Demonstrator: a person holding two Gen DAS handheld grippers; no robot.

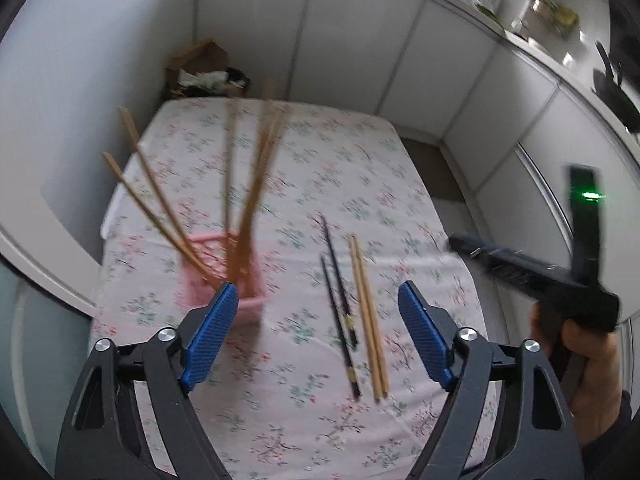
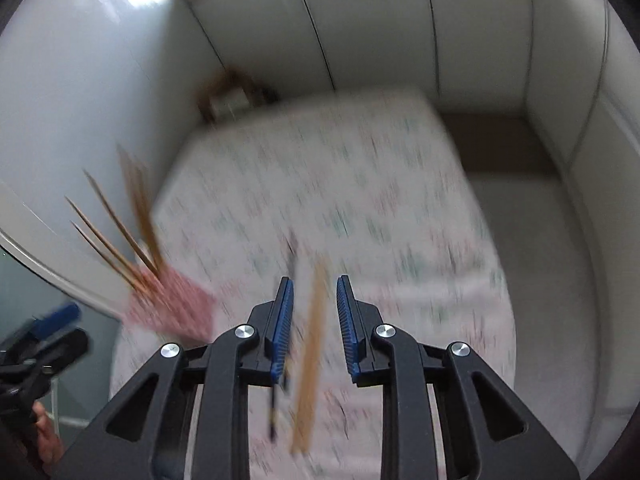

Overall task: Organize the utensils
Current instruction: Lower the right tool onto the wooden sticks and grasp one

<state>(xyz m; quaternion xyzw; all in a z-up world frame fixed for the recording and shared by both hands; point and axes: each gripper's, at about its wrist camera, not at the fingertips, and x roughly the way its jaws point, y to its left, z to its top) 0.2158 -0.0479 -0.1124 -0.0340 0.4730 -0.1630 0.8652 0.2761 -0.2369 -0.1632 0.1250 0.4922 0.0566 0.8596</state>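
while both claws gape empty | pink basket (image 1: pixel 224 276) beside black chopsticks (image 1: pixel 340 312)

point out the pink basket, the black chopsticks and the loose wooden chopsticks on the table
pink basket (image 1: pixel 250 300): left wrist view, front wall
black chopsticks (image 1: pixel 340 300): left wrist view, mid shaft
wooden chopsticks (image 1: pixel 368 308): left wrist view, mid shaft

A floral tablecloth (image 1: pixel 320 168) covers the table. Beyond the cloth's far left corner, an open cardboard box (image 1: pixel 204 68) sits on the floor against the white wall panels (image 1: pixel 360 40). To the cloth's right runs a white counter (image 1: pixel 532 36), cluttered with blurred items, among them a dark pan (image 1: pixel 612 92).
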